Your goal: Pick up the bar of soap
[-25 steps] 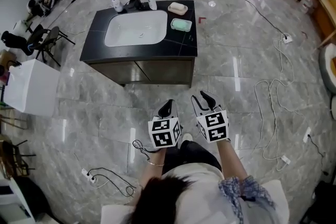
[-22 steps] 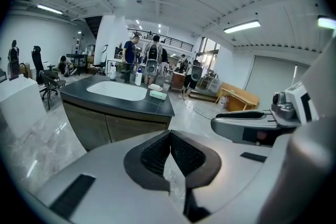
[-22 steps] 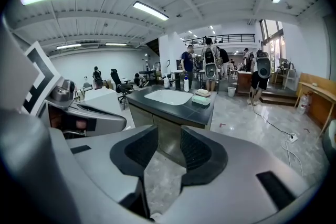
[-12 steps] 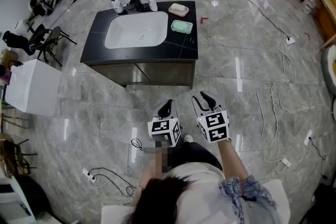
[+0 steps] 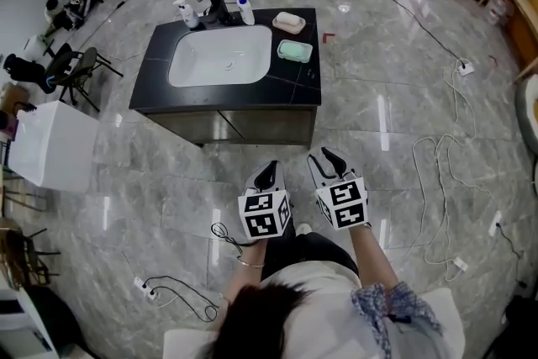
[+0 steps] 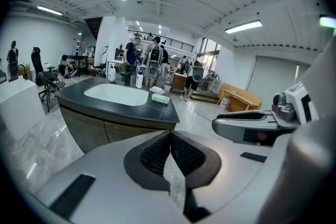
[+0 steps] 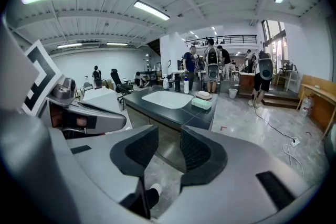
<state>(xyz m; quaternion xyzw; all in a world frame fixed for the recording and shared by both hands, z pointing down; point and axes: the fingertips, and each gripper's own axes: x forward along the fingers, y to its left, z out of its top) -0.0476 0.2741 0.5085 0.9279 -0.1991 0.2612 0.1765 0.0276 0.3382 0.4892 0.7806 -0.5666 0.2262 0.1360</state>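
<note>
Left gripper jaws together; right gripper jaws apart, empty.

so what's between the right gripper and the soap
Head view: from the right gripper, bare floor, then the counter and the green dish before the soap.

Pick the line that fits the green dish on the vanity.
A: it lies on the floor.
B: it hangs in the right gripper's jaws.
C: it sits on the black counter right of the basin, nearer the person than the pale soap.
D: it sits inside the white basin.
C: the head view shows the green dish on the black counter, right of the white basin and just this side of the pale soap.
</note>
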